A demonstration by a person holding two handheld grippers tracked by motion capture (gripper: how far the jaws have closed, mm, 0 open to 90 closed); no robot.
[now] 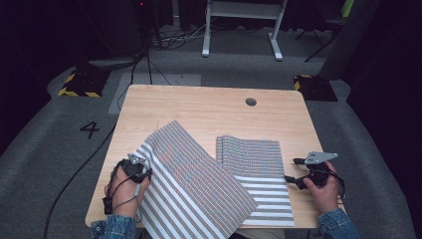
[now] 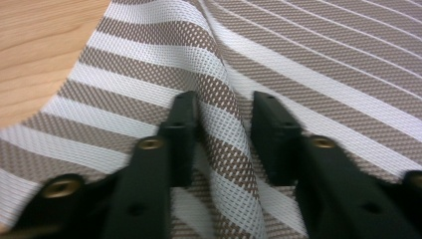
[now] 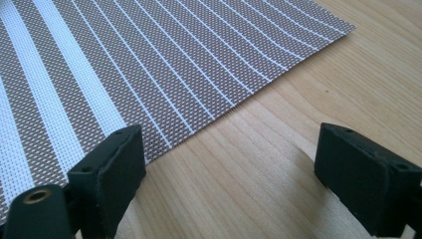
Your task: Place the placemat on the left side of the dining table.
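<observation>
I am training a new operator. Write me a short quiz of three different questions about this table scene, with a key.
1. True or false: the right gripper is shut on the flat placemat.
2. Multiple choice: what is between the jaws of the left gripper? A) a raised fold of the striped placemat B) a cable C) nothing
3. Short answer: what does the table have near its far edge?

Key
1. False: its jaws stand wide apart over bare wood beside the mat's edge.
2. A
3. A round hole.
</observation>
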